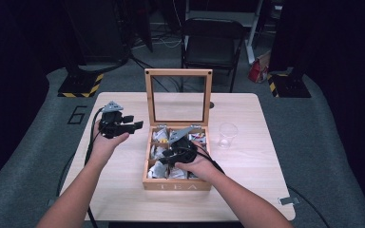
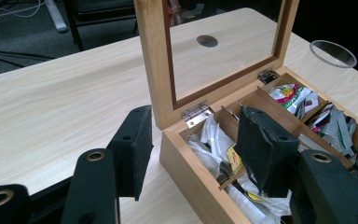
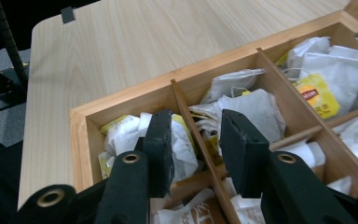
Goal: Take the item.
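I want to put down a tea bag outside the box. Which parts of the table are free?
The table is bare left of the tea box, under the left gripper. It is also bare right of the box, nearer than the plastic cup. Inside the box it is crowded: tea bags and the right gripper.

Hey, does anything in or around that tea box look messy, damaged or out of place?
The tea bags are crumpled and heaped loosely in the tea box, not filed upright. In the left gripper view, the pad of the left tongs looks frayed along its edge. The clear cup stands upright and nothing is spilled.
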### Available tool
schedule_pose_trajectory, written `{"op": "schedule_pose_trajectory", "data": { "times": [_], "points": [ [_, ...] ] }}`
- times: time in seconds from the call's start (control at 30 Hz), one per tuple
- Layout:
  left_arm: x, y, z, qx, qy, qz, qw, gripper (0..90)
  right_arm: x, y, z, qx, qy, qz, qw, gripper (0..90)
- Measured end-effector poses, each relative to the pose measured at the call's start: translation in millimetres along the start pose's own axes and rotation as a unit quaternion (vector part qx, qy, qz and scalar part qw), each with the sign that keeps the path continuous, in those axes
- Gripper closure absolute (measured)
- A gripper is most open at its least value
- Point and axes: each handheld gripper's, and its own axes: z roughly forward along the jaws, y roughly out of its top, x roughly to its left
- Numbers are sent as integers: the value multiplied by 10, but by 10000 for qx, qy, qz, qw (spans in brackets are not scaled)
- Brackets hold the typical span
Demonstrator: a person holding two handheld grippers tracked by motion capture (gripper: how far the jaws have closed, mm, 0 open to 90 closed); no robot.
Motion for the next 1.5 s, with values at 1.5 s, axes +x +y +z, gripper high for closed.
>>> {"op": "schedule_pose_trajectory", "data": {
  "times": [1.5],
  "points": [
    [31,44,-74,-63,67,-19,10000,458,149,317,-326,-173,262,-474,9984,898]
  ]
}}
